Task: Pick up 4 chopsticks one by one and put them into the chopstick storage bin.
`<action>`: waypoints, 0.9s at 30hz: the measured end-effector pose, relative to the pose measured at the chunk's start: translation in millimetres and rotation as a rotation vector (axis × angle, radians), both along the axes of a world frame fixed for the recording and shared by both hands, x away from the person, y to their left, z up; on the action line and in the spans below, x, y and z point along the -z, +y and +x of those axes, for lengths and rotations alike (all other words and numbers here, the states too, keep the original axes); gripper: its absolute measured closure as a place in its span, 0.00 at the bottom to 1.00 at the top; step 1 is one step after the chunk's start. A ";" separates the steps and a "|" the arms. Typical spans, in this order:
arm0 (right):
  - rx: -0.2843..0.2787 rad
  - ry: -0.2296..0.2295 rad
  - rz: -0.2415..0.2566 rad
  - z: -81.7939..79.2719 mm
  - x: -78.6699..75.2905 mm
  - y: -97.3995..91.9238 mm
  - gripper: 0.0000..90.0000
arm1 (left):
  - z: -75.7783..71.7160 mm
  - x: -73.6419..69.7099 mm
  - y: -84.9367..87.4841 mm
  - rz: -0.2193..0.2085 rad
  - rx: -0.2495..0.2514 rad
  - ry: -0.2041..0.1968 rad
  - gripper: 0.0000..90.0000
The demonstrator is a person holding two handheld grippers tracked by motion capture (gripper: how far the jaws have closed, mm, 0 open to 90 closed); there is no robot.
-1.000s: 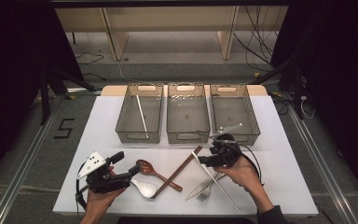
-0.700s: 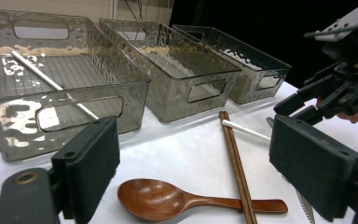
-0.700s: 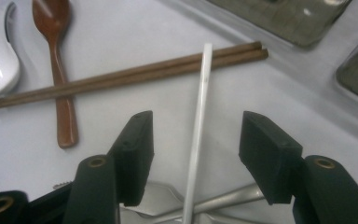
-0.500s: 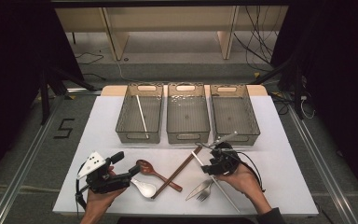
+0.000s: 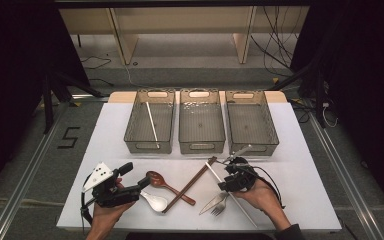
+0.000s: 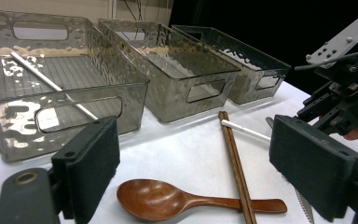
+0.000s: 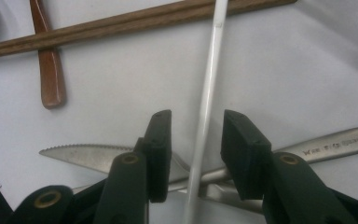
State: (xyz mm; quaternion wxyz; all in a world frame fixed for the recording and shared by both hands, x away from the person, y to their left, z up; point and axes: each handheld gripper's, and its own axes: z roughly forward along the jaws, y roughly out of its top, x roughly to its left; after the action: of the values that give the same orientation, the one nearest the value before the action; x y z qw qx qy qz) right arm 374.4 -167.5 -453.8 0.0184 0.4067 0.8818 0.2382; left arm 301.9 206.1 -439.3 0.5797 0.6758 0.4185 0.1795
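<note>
Looking down from the high view, the right gripper (image 5: 226, 176) sits low over a white chopstick (image 5: 240, 206) lying on the white table (image 5: 305, 200), beside a fork (image 5: 221, 206) and knife (image 5: 211, 202); the left gripper (image 5: 140, 184) rests near a wooden spoon (image 5: 166, 183).

Its own left gripper view shows wide-open, empty jaws framing the wooden spoon (image 6: 168, 199) and brown chopsticks (image 6: 235, 163).

The right gripper view shows the jaws, just closing, straddling the white chopstick (image 7: 207, 102) with gaps either side, not yet pinching it.
</note>
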 end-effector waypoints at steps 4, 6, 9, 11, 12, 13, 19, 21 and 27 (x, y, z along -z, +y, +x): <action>-0.001 0.013 -0.006 0.2 1.7 0.2 0.73 | -0.1 0.0 -0.1 0.001 0.001 0.000 0.17; 0.001 0.018 -0.010 0.7 3.3 0.4 0.75 | 0.0 0.0 -0.1 0.000 0.000 -0.001 0.17; -0.002 0.023 -0.015 1.5 5.8 1.0 0.78 | -0.2 0.0 -0.4 0.001 0.001 0.000 0.17; -0.007 0.032 -0.018 1.4 6.5 1.9 0.79 | -0.2 -0.1 -0.5 0.001 0.001 0.000 0.17; -0.009 0.033 -0.019 1.5 7.0 2.0 0.80 | -0.1 0.0 -0.4 0.000 0.001 -0.001 0.17; -0.007 0.036 -0.022 1.5 7.4 2.2 0.80 | 0.0 0.0 -0.2 0.001 0.000 -0.001 0.17; -0.007 0.045 -0.027 1.7 9.2 2.0 0.83 | -0.2 -0.1 -0.2 0.001 0.000 -0.002 0.17; -0.006 0.049 -0.031 1.3 9.4 2.5 0.85 | -0.2 -0.1 -0.2 0.003 0.001 -0.002 0.17; -0.008 0.049 -0.039 0.7 9.7 3.3 0.91 | -0.2 -0.1 -0.3 0.002 -0.001 -0.002 0.17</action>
State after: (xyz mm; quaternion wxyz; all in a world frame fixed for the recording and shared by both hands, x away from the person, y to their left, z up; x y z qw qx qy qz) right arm 375.2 -164.3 -463.5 0.0039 0.4085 0.8880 0.2110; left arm 301.7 205.8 -439.2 0.5794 0.6760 0.4180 0.1807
